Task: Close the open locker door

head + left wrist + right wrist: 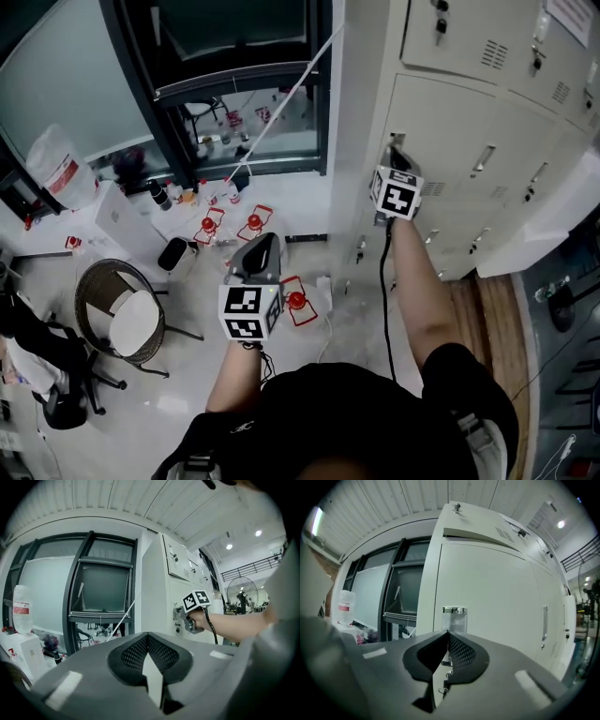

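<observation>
In right gripper view alone, chrome handle (454,611)

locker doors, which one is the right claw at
The pale grey metal locker door at the row's left end, beside the dark-framed window: its chrome handle is just ahead of the shut right claw. Others lie further right.

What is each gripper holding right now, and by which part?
Left gripper: nothing. Right gripper: jaws shut right at the locker handle; whether they pinch it cannot be told.
</observation>
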`<state>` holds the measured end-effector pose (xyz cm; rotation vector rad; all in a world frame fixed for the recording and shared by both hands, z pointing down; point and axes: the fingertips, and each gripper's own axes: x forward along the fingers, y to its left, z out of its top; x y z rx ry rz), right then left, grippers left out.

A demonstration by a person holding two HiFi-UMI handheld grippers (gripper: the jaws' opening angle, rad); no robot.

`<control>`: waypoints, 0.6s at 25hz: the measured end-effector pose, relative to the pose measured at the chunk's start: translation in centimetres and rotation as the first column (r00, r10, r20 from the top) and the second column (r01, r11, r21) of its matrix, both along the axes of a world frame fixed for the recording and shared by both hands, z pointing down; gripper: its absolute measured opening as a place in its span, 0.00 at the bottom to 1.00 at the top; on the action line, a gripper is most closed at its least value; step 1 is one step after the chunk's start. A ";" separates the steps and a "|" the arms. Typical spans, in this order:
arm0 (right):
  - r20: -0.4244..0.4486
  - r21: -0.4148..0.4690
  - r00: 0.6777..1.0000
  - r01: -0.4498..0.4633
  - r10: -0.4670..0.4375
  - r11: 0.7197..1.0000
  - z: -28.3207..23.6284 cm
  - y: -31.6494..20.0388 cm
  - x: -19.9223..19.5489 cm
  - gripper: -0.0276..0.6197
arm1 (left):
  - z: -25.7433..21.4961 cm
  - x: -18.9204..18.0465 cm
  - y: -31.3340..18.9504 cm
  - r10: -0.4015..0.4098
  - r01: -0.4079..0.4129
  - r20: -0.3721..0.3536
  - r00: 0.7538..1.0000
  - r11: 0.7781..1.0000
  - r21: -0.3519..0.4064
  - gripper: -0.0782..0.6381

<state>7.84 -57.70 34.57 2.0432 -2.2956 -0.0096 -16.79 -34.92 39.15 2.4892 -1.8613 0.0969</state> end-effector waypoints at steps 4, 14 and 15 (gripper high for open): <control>-0.050 0.030 0.998 0.047 -0.046 0.998 0.0 0.1 -0.3 0.06 | 0.1 0.0 0.1 -0.007 0.007 0.003 1.000 1.000 -0.006 0.11; -0.020 0.180 0.991 0.131 -0.129 0.975 -4.8 7.5 0.5 0.06 | -0.3 3.3 0.2 0.042 -0.042 0.009 0.999 0.999 -0.006 0.11; -0.018 0.198 0.991 0.134 -0.133 0.971 -5.3 8.9 0.9 0.06 | -0.3 3.9 0.1 0.051 -0.051 0.009 0.999 0.999 -0.004 0.11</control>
